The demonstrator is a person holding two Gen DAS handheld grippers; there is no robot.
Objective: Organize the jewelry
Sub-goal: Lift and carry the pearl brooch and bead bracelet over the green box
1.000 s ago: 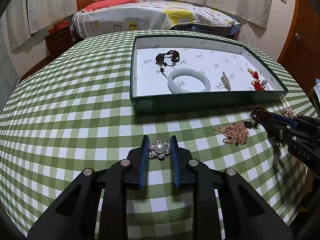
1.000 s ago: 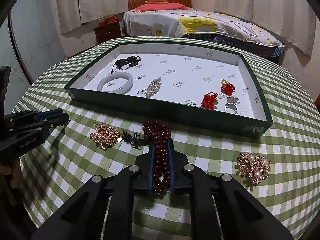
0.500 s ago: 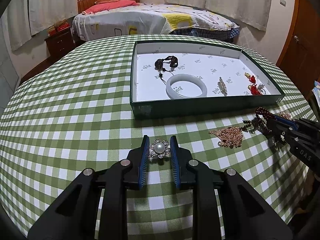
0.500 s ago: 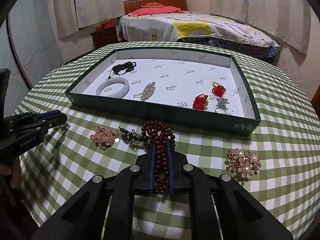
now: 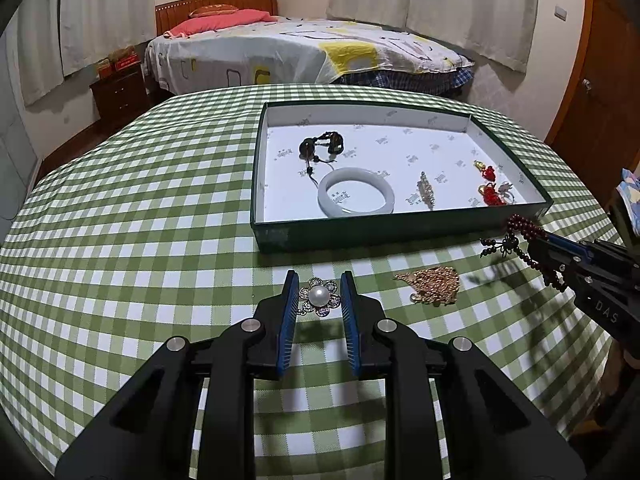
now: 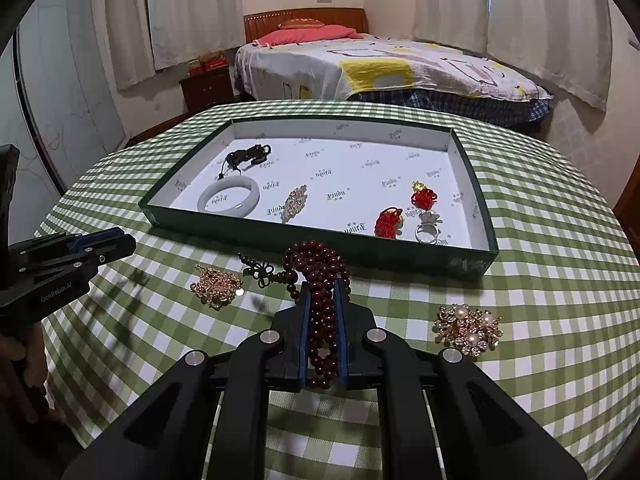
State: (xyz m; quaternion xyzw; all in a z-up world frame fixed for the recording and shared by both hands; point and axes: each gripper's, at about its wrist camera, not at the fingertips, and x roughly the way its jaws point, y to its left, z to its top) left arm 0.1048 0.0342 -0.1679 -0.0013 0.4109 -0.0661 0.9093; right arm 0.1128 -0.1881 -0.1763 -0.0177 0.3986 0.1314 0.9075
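Note:
My left gripper (image 5: 319,280) is shut on a pearl flower brooch (image 5: 319,295) and holds it above the checked tablecloth. My right gripper (image 6: 322,285) is shut on a dark red bead bracelet (image 6: 320,276), lifted off the table; its black knot tassel (image 6: 262,271) hangs to the left. The green tray (image 6: 320,236) with white lining lies beyond both grippers. It holds a white bangle (image 6: 229,199), a dark bead bracelet (image 6: 248,154), a gold brooch (image 6: 294,203), two red knots (image 6: 389,222) and a ring (image 6: 427,233). The right gripper shows in the left wrist view (image 5: 538,240).
A gold chain heap (image 6: 218,285) lies on the cloth left of the beads, also in the left wrist view (image 5: 432,283). A gold pearl cluster brooch (image 6: 468,328) lies at the right. The round table's edge curves near. A bed (image 6: 380,68) stands behind.
Both grippers have risen and pulled back from the tray, each still holding its piece. The red beads have come up off the cloth.

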